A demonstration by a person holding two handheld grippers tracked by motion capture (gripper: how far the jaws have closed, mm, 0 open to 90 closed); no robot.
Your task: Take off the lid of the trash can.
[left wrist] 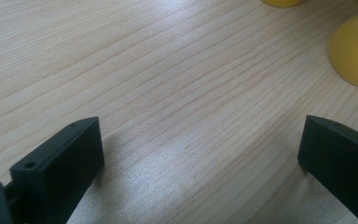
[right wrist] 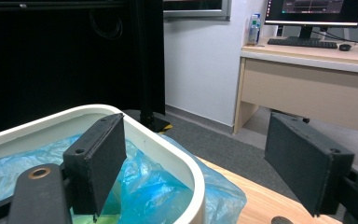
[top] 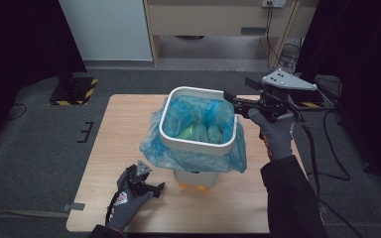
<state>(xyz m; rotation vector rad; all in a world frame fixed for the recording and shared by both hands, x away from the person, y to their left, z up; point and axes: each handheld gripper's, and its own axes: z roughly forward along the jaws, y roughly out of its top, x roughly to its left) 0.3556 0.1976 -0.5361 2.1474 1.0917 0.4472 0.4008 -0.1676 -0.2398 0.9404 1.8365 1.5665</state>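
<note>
Two grippers in play. Right gripper is held level at the far right corner of the bin — jaws wide, straddling the white rim, gripping nothing. A blue bag lines the bin and spills over its sides. Left gripper lies on the table near the bin's base — jaws wide, nothing between them.

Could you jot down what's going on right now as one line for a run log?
right gripper: open, jaws astride white bin rim | left gripper: open, resting on table | blue bag: draped over rim
</note>
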